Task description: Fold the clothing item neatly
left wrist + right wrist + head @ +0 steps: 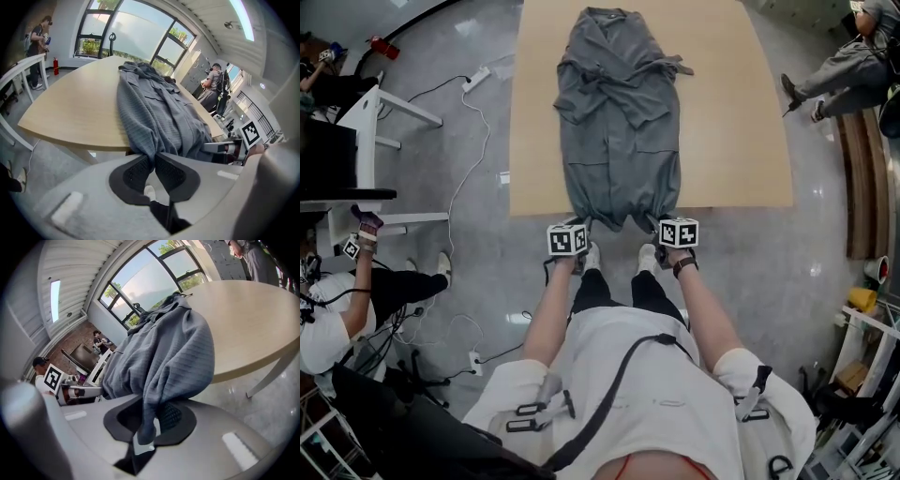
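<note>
A grey robe (621, 122) lies lengthwise on the wooden table (731, 141), its sleeves folded over the chest and its hem at the near edge. My left gripper (577, 228) is shut on the hem's left corner; in the left gripper view the grey robe (154, 117) runs down into the gripper (153, 165), pinched between the pads. My right gripper (667, 225) is shut on the hem's right corner; in the right gripper view the grey robe (168, 352) bunches and hangs down through the gripper (151, 422).
A seated person (342, 309) is at the left by white furniture (370, 122), with cables and a power strip (476, 79) on the floor. Another person (844, 66) sits at the far right. Shelving and a yellow cup (862, 298) stand at the right.
</note>
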A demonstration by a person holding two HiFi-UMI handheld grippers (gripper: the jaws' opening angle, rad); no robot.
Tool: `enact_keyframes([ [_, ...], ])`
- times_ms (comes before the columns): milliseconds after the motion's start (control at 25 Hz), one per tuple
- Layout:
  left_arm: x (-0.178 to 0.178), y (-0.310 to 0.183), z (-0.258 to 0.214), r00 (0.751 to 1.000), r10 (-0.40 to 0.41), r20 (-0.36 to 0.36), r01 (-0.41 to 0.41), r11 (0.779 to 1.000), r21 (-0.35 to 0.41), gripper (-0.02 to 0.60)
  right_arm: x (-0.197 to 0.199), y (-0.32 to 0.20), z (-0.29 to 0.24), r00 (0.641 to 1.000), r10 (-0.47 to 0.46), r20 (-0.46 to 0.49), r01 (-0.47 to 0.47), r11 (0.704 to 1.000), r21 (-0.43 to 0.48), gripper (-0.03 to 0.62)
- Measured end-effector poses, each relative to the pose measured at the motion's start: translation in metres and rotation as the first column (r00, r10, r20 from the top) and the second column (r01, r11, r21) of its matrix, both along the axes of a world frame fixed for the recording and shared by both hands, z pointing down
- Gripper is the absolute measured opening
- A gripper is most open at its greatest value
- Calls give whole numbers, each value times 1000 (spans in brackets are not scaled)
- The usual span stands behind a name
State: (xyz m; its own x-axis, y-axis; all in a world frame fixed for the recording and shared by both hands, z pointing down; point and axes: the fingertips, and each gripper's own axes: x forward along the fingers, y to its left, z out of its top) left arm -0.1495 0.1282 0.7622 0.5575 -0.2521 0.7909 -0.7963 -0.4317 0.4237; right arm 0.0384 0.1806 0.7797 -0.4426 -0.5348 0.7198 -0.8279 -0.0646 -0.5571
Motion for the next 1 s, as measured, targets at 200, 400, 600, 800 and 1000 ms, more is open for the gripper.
enact_keyframes([
  [200,12,32,-24,995,75,-58,-74,997,25,23,-9,23,-22,999,-33,9,32,999,29,37],
  [400,16,59,-59,985,145,-98,-137,987,87,18,-16,46,-60,995,-94,44,89,990,105,34],
  [600,28,82,-92,975,194,-112,-178,974,137,17,-11,74,-94,980,-197,15,193,971,144,34],
  [800,43,87,-136,968,168,-187,-128,969,210,15,-14,82,-138,969,-239,58,219,946,238,34],
  [1000,44,69,-172,977,157,-142,-104,940,324,15,-8,61,-177,956,-288,-60,291,892,347,34],
])
